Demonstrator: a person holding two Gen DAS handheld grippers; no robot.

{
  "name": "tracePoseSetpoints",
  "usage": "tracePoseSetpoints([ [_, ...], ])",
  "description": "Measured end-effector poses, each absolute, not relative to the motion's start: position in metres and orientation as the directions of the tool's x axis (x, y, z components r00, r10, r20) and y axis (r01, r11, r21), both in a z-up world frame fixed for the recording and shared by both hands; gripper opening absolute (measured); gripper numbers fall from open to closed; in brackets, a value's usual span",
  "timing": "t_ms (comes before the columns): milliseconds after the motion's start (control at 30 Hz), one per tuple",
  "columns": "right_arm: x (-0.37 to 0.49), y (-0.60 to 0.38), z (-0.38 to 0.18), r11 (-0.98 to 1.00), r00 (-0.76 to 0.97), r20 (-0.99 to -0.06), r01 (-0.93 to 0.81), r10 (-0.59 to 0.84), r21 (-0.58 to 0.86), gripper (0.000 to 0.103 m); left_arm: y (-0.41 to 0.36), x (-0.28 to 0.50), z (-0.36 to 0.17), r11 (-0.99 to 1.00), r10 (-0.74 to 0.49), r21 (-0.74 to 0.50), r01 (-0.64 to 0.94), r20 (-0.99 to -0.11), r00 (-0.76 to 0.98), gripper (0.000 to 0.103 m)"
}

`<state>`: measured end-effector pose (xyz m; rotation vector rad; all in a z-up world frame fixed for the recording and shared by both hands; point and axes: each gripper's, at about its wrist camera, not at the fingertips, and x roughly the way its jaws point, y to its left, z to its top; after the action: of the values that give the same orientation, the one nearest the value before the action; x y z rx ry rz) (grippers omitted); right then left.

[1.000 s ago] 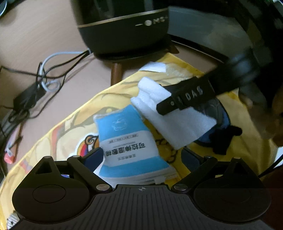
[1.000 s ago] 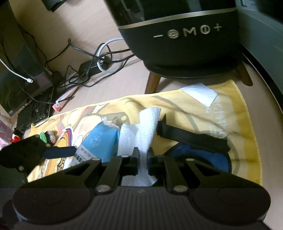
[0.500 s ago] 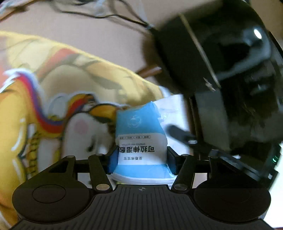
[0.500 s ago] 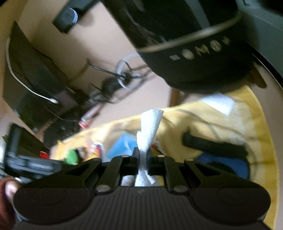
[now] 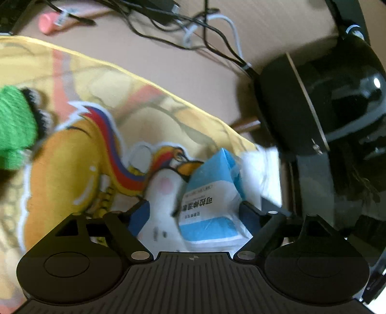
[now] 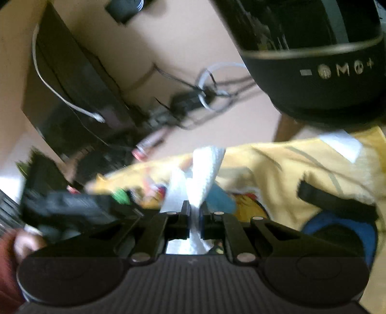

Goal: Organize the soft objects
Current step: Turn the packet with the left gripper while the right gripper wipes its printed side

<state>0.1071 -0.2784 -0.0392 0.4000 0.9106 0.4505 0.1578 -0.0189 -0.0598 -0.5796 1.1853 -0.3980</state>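
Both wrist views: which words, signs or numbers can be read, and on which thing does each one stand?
"−", a round icon, "M", a second round icon, "+": gold signs on the black speaker.
Large dark Chinese characters, seen upside down, on the blue-and-white packet: too blurred to quote.
Small print lines on the same packet: too small to read.
Pink tube by the cables: no readable text.

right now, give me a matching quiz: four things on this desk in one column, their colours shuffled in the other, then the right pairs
Things:
1. tissue packet
2. cartoon towel
3. paper towel
4. knitted toy

Colours:
a. green
b. plain white
c. blue and white
d. yellow

Pairs: 1-c, 2-d, 3-b, 4-a
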Motion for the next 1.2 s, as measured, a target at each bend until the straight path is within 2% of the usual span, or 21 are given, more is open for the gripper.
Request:
tracePoseSetpoints([
  [233, 0.112, -0.274, -0.063, 0.872, 0.481, -0.736, -0.150, 0.476, 0.466, 0.009, -0.011, 0.159, -0.059, 0.825, -0.527, -0.566, -0.007, -0.773, 0.354, 0.094],
  [400, 0.109, -0.265, -0.069, 0.891, 0.466, -0.763, -0.161, 0.447, 0.424, 0.009, -0.008, 0.157, -0.049, 0.904, -0.395, -0.427, 0.014, -0.824, 0.407, 0.094],
  [633, 0.106, -0.268, -0.065, 0.892, 0.477, -0.757, -0.162, 0.446, 0.423, 0.009, -0.014, 0.155, -0.053, 0.903, -0.414, -0.428, 0.049, -0.831, 0.372, 0.094],
  [900, 0.103, -0.279, -0.057, 0.900, 0.510, -0.750, -0.137, 0.422, 0.413, 0.009, -0.033, 0.155, -0.052, 0.962, -0.269, -0.260, 0.079, -0.874, 0.404, 0.093],
  [1000, 0.103, -0.283, -0.053, 0.903, 0.524, -0.744, -0.130, 0.413, 0.409, 0.009, -0.045, 0.153, -0.054, 0.938, -0.347, -0.314, 0.149, -0.869, 0.354, 0.093],
  [1200, 0.102, -0.293, -0.042, 0.910, 0.557, -0.732, -0.121, 0.392, 0.395, 0.009, -0.079, 0.142, -0.047, 0.897, -0.409, -0.312, 0.313, -0.855, 0.320, 0.094],
])
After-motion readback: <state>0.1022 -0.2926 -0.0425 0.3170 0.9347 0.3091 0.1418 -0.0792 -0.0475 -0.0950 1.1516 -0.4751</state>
